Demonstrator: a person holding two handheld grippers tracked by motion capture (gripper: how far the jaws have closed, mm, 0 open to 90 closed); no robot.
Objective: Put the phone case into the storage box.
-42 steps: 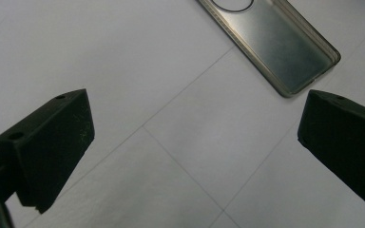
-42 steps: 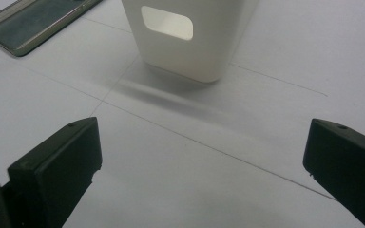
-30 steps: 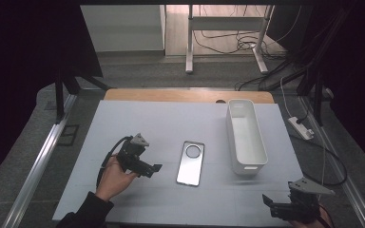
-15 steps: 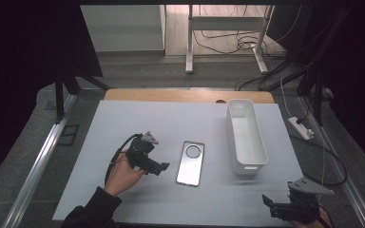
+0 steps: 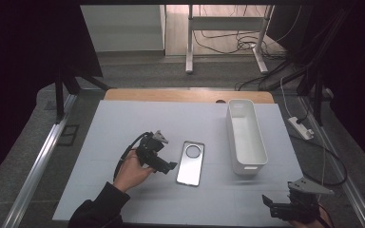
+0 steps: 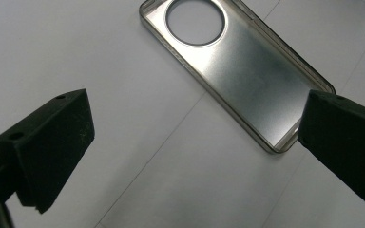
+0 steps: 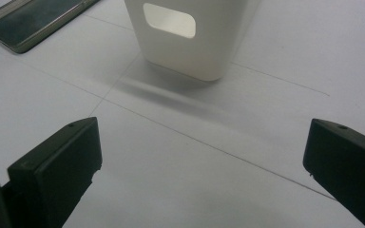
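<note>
Table (image 5: 123,123): pale grey-white top, faint seam lines crossing it, a wooden strip along the far edge.

One white bin (image 5: 245,135), long and narrow, standing upright right of centre, its long axis running near to far. Its inside looks bare and white, with nothing lying in it. The right gripper view shows its near end wall (image 7: 190,38) with a rounded handle cut-out.

One phone case (image 5: 190,163), lying flat at the table's middle, just left of the bin and apart from it. It is a translucent grey shell, open side up, with a raised rim all round and a large round camera hole at its far end. In the left gripper view the case (image 6: 242,71) lies slantwise, its near corner right beside the right-hand jaw; touching or not, I cannot tell.

Two grippers. The left gripper (image 5: 164,165) is held in a hand (image 5: 132,172) just left of the case, with jaws spread wide and clamped on nothing. The right gripper (image 5: 285,209) sits at the near right corner of the table, well apart from the case, pointed at the bin's near end, jaws likewise wide apart and holding nothing.
</note>
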